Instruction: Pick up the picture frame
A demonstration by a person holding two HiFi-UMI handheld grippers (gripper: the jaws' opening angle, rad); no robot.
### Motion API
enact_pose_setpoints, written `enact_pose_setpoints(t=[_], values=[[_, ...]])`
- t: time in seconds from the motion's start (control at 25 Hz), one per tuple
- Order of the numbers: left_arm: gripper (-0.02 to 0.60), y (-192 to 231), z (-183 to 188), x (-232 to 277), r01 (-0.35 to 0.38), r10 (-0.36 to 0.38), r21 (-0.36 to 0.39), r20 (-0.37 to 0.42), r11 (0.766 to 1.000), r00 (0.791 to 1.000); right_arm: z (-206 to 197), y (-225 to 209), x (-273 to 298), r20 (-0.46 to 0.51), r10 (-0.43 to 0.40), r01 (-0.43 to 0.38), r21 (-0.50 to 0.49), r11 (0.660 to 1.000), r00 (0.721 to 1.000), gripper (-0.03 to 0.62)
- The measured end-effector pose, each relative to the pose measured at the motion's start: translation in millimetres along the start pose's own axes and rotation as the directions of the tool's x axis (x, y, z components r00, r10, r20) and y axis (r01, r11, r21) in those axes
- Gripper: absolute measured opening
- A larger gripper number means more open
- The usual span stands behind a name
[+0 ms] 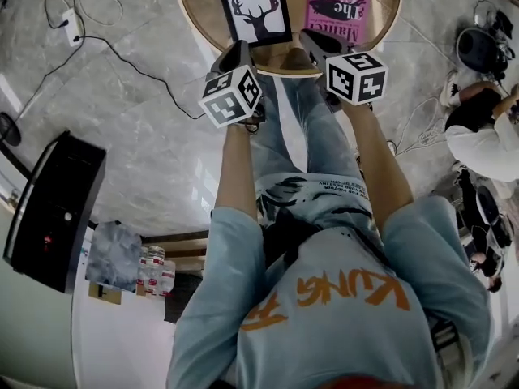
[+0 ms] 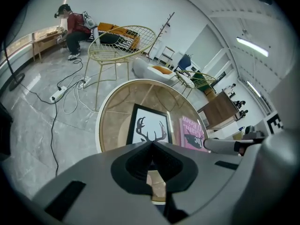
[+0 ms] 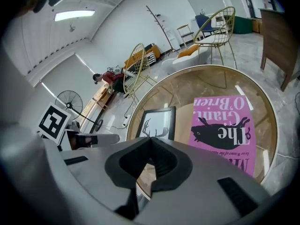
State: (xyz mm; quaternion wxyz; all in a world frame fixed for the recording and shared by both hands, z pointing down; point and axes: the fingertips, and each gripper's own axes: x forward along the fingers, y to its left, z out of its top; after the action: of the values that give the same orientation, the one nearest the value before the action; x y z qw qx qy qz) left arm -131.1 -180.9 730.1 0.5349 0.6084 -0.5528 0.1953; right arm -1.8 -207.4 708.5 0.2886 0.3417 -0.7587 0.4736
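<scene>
Left tongs (image 2: 151, 145) closed, tips pressed together, nothing between them. Right tongs (image 3: 150, 140) the same: shut and empty. Both sit side by side over the near rim of the round glass worktop (image 1: 195, 10), angled down and forward. Neither touches the worktop or anything on it.

Picture frame (image 1: 255, 8) lies flat on the worktop just ahead of the left tongs. It has a black border and a white print with a black stag head, and it is apart from both tongs. Pink book (image 1: 339, 6) lies flat just beside it on the right, ahead of the right tongs, with a narrow gap between the two. Cables (image 1: 122, 55) trail over the marble floor to the left, well apart from the worktop.

Progress, as a judgement: approach stage only, no part of the pick is done. The frame is untouched and flat. What is left is to open the tongs, get pads onto a frame edge, close and lift. The left tongs look better placed since the frame is on their side. A flat frame gives little edge to bite, so the near border looks like the likely grip spot, and the book close by leaves little room on the right.
</scene>
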Motion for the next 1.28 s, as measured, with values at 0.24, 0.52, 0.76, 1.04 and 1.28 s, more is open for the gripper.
enact_pose_setpoints(t=[0.24,0.52,0.76,1.04,1.28], values=[[0.018,32.6,-6.6,26.3,-0.042,0.042,0.078,0.004,0.996,0.999,-16.8,-7.5,33.6,-0.027,0.005,-0.006,-0.039,0.999,1.000,-0.003],[0.018,45.3,-4.9,49.5,-0.061,0.057,0.106,0.046,0.992,0.997,-26.5,-4.6,60.7,-0.043,0.074,-0.078,-0.088,0.993,0.996,-0.003],[0.018,59.1,0.3,65.7,-0.050,0.045,0.087,0.062,0.995,0.997,-24.2,-28.1,77.1,-0.010,-0.015,0.014,-0.084,0.996,1.000,-0.002],[0.020,72.6,-5.9,75.8,-0.114,0.114,0.220,0.013,0.969,0.993,-29.7,-38.8,95.0,-0.002,-0.118,0.118,-0.099,0.988,0.993,0.082],[0.129,66.3,-4.9,85.7,-0.095,0.097,0.221,0.002,0.971,0.995,-28.2,-50.5,99.3,-0.001,-0.169,0.169,-0.066,0.983,0.986,0.132]])
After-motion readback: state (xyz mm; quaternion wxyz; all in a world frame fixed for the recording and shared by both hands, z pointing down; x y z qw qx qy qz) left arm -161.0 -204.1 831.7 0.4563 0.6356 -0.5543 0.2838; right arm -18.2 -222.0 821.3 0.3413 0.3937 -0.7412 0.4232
